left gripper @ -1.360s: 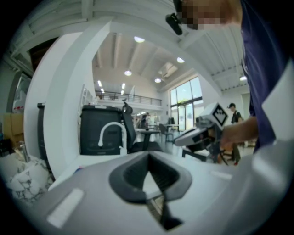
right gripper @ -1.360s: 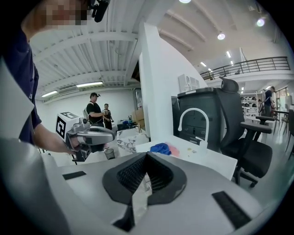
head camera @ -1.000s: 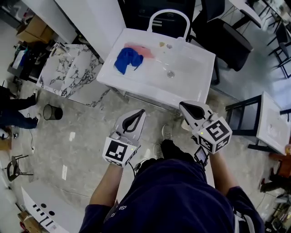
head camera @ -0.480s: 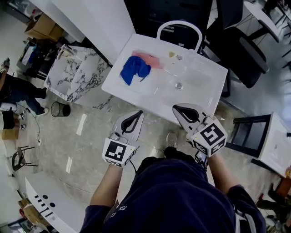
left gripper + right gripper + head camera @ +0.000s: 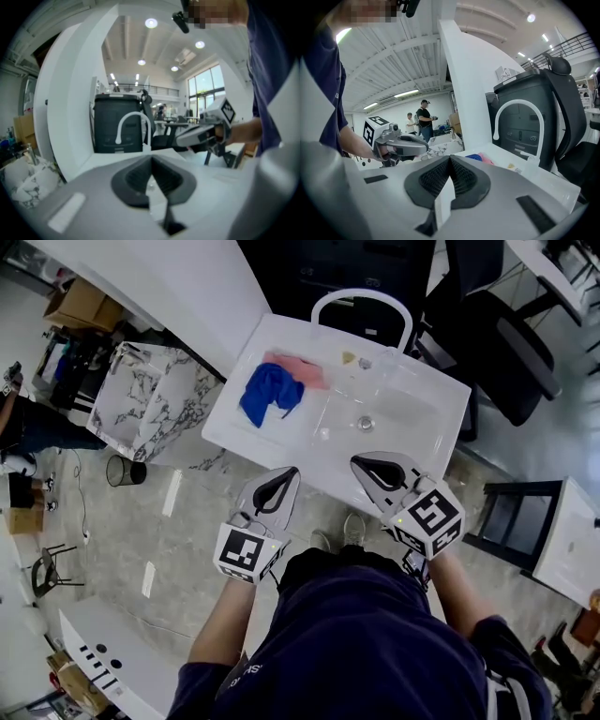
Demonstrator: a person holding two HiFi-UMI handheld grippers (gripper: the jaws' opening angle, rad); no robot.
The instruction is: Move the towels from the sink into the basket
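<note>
A blue towel [image 5: 270, 392] lies crumpled at the left end of the white sink [image 5: 424, 432], with a pink towel [image 5: 302, 369] behind it and touching it. The right gripper view shows the blue towel [image 5: 474, 157] and the pink towel [image 5: 487, 161] just past my jaws. My left gripper [image 5: 292, 470] is shut and empty, its tip at the sink's front edge. My right gripper [image 5: 355, 462] is also shut and empty, over the front rim near the basin. A marble-patterned basket [image 5: 150, 397] stands on the floor left of the sink.
A white arched faucet [image 5: 362, 307] rises at the sink's back edge, and a drain [image 5: 366, 424] sits in the basin. A black chair [image 5: 502, 329] is at the right. A small black bin [image 5: 120, 470] and a person [image 5: 28, 427] are at the far left.
Both grippers have come forward together to the sink's front edge, still shut. The sink and towels now sit closer and lower in the head view.
</note>
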